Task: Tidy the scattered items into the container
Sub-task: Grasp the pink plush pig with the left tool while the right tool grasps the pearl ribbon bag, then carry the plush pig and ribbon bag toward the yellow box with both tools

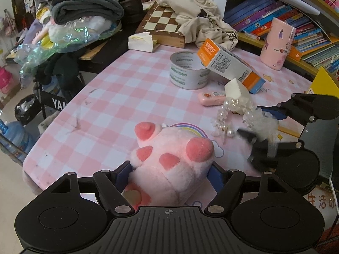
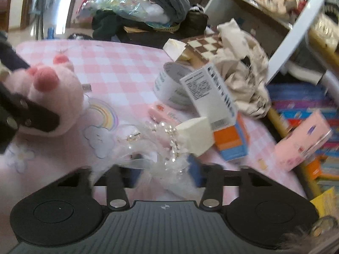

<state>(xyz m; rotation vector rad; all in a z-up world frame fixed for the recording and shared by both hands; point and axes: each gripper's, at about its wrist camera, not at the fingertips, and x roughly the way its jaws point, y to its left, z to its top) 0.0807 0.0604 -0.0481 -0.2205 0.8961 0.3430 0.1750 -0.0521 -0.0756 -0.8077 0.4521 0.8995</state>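
Observation:
A pink plush paw [image 1: 169, 158] with darker pink toe pads sits between the fingers of my left gripper [image 1: 169, 174], which is shut on it low over the pink checked tablecloth [image 1: 106, 110]. The same paw [image 2: 48, 97] shows at the left of the right wrist view. To its right lies a pearl-and-tulle hair ornament [image 1: 233, 105]. My right gripper [image 1: 252, 120] is shut on the tulle end. In its own view the ornament [image 2: 169, 139] fills the gap between the fingers of the right gripper [image 2: 161, 165]. That view is blurred.
Behind the ornament are a white sponge wedge [image 1: 235, 89], a small pink case [image 1: 211, 98], a tape roll [image 1: 186, 69] and an orange-white box [image 1: 226, 63] leaning on it. A pink tumbler [image 1: 277, 42], books, a chessboard [image 1: 161, 21] and a cream cloth bag [image 1: 197, 14] line the back.

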